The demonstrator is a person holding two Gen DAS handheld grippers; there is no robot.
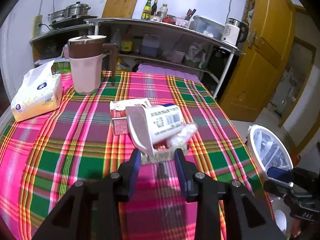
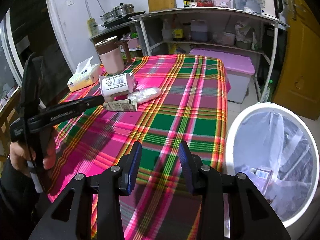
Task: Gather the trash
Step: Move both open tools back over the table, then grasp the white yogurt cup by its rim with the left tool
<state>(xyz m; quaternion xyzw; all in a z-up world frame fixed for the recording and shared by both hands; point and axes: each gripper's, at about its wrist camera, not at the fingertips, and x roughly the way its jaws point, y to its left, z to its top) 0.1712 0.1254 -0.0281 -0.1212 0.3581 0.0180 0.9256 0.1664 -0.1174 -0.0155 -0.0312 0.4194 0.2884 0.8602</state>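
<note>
Left gripper [image 1: 157, 156]: jaws stand moderately apart with nothing between the pads. The tips sit just short of the near edge of a flattened paper wrapper [image 1: 160, 156] lying on the plaid tablecloth [image 1: 60, 150]; contact cannot be confirmed.

Directly beyond the wrapper lies the trash cluster: a white cup [image 1: 158, 124] on its side, a red-and-white carton [image 1: 122, 118] to its left, and a crumpled clear plastic bag [image 1: 184, 134] to its right, all touching or overlapping.

Right gripper [image 2: 160, 156]: jaws moderately apart, empty, hovering over bare cloth near the table's right edge. The cloth between this gripper and the cluster is unobstructed.

The white trash bin [image 2: 236, 132], lined with a clear bag, stands on the floor just beside that edge, mouth open upward.

At the far left corner, well apart from the cluster, stand a tissue pack [image 1: 38, 96] and a pink jug [image 1: 86, 70].
</note>
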